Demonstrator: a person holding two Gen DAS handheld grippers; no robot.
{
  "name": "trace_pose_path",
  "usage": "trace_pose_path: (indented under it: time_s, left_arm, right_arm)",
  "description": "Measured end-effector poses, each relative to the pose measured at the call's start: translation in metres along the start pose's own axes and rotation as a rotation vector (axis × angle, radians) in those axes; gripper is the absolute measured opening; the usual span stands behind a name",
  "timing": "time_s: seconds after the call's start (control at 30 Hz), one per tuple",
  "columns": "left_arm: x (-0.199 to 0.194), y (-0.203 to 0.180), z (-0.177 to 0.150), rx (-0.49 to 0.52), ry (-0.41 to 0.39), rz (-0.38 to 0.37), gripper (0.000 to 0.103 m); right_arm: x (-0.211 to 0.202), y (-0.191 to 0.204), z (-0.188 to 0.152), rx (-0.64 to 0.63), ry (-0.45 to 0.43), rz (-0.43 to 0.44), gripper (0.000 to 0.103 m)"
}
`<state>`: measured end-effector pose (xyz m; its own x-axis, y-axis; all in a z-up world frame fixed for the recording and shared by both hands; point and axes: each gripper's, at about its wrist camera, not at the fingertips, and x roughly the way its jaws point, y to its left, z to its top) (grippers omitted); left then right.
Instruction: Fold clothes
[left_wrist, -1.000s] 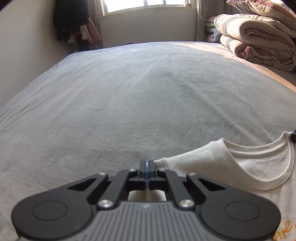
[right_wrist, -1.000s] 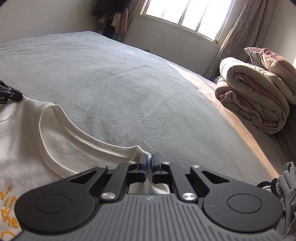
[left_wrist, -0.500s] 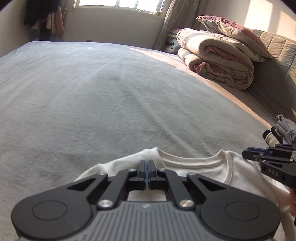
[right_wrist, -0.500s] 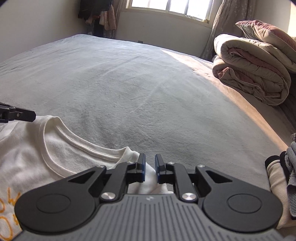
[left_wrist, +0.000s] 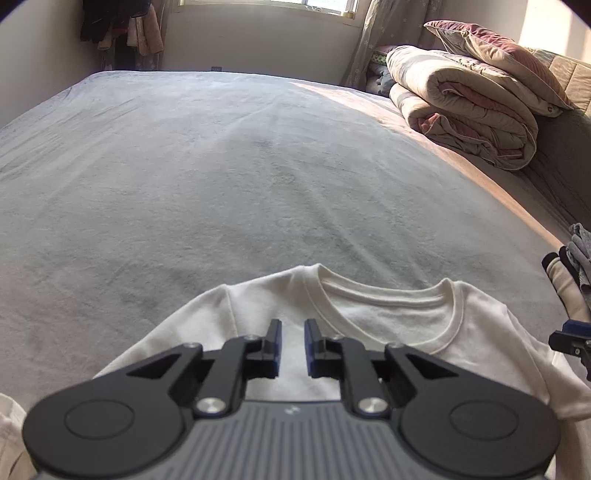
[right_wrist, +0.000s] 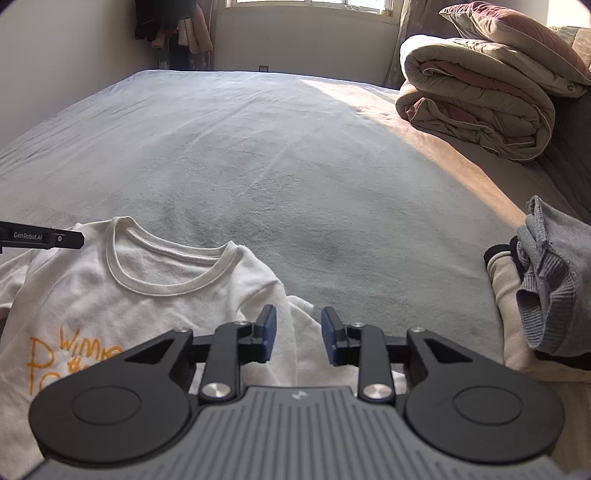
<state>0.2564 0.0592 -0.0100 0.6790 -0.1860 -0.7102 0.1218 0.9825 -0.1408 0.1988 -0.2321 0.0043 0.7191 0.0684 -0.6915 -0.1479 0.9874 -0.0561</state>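
A white T-shirt with orange lettering lies flat on the grey bed, collar towards the window; it also shows in the right wrist view. My left gripper is open and empty, hovering over the shirt's left shoulder. My right gripper is open and empty, over the shirt's right sleeve. The left gripper's finger shows at the left edge of the right wrist view, and the right gripper's finger at the right edge of the left wrist view.
The grey bed sheet stretches to the window wall. A rolled quilt with a pillow on top sits at the back right. A pile of grey and cream clothes lies at the right edge. Clothes hang at the back left.
Both grippers have let go of the shirt's shoulders and opened. They have drawn back and lifted a little, so the whole collar now shows on the bed.
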Motion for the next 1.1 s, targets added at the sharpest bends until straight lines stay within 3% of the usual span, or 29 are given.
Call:
trace_pose_path:
  time_s: [0.07,0.17,0.37,0.53,0.67,0.8,0.93,1.03,1.1]
  left_arm:
    - [-0.018,0.000,-0.008,0.016,0.002,0.001,0.028]
    - [-0.044,0.004,-0.022,0.027,0.002,0.005,0.030]
    - [-0.076,0.031,-0.049,-0.052,0.030,0.029,0.037]
    - [-0.087,0.074,-0.079,-0.263,0.021,0.004,0.044]
    - [-0.076,0.101,-0.107,-0.407,-0.020,-0.094,0.054]
    - [-0.069,0.108,-0.106,-0.518,-0.063,-0.114,0.060]
    - [-0.059,0.108,-0.103,-0.568,-0.130,-0.063,0.056]
    - [-0.052,0.108,-0.103,-0.601,-0.147,-0.009,0.037]
    - [-0.052,0.104,-0.100,-0.589,-0.138,0.031,0.026]
  right_arm:
    - [-0.012,0.001,-0.007,0.001,0.008,0.007,0.038]
    - [-0.029,0.002,-0.018,0.023,0.015,0.019,0.038]
    - [-0.051,-0.007,-0.040,0.093,0.024,0.020,0.038]
    - [-0.060,-0.026,-0.063,0.207,0.021,0.026,0.039]
    - [-0.065,-0.047,-0.087,0.331,-0.048,0.064,0.051]
    - [-0.061,-0.051,-0.087,0.344,-0.012,0.068,0.054]
    - [-0.053,-0.045,-0.090,0.292,0.029,0.034,0.057]
    - [-0.036,-0.037,-0.097,0.226,0.074,-0.073,0.057]
    - [-0.027,-0.037,-0.101,0.212,0.053,-0.127,0.057]
